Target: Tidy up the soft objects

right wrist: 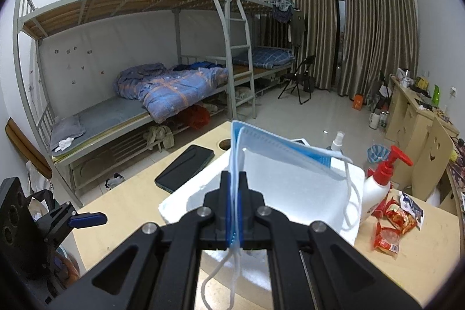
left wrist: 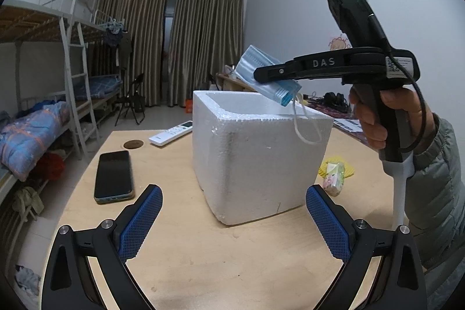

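a pale wooden table (left wrist: 180, 257) is carrying everything, with a round cable hole (left wrist: 133, 144) showing near its far left corner. a white foam box (left wrist: 255, 159) is sitting open-topped near the middle. to its left a dark phone (left wrist: 114, 177) is lying flat, screen up, and beyond that a white remote (left wrist: 171, 133) is lying just beside the box's far corner. on the box's right, a tissue pack (left wrist: 334, 177) is resting on a yellow cloth (left wrist: 350, 169). a white pump bottle (right wrist: 377, 188) with a red head is standing just beside the box, and red snack packets (right wrist: 391, 222) are lying next to the bottle.
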### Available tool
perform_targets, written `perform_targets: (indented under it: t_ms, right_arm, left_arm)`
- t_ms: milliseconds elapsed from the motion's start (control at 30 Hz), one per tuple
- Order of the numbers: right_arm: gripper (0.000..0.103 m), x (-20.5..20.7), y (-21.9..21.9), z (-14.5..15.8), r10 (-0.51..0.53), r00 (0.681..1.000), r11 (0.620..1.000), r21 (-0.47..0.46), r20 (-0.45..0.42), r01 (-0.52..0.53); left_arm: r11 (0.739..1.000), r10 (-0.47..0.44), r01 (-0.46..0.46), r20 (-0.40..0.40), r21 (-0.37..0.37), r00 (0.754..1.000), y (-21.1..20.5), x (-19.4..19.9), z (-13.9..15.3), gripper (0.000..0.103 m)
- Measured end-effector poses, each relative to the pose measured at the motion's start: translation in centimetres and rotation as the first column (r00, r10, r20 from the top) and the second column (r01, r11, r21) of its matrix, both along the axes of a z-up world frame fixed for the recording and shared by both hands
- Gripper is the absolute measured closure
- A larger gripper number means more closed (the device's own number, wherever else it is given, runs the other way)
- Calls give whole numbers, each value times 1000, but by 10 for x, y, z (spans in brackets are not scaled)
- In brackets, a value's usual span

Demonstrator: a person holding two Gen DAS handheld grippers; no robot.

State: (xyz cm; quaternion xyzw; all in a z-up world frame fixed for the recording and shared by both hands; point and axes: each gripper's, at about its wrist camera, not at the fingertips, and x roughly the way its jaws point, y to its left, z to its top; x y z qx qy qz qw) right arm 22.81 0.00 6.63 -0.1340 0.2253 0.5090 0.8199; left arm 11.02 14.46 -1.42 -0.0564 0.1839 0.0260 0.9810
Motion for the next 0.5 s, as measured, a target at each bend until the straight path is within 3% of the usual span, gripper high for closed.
perform_targets:
  t_ms: [333,400,500]
  right_arm:
    - [96,10,7,-4,-19,1000,999,-30,-12,19]
    - [89,11,7,-5,-21,1000,999,-31,-13,21]
    - [70,11,7,-5,-27,1000,999,-30,-16,27]
  left_arm:
    - [1000,-18,18,-8,-16,1000,6,6,-2,4]
    - [999,-23,23,-11,-25,1000,7,8,-3,4]
    - [999,-26,25,-17,-26,1000,6,9,-4,4]
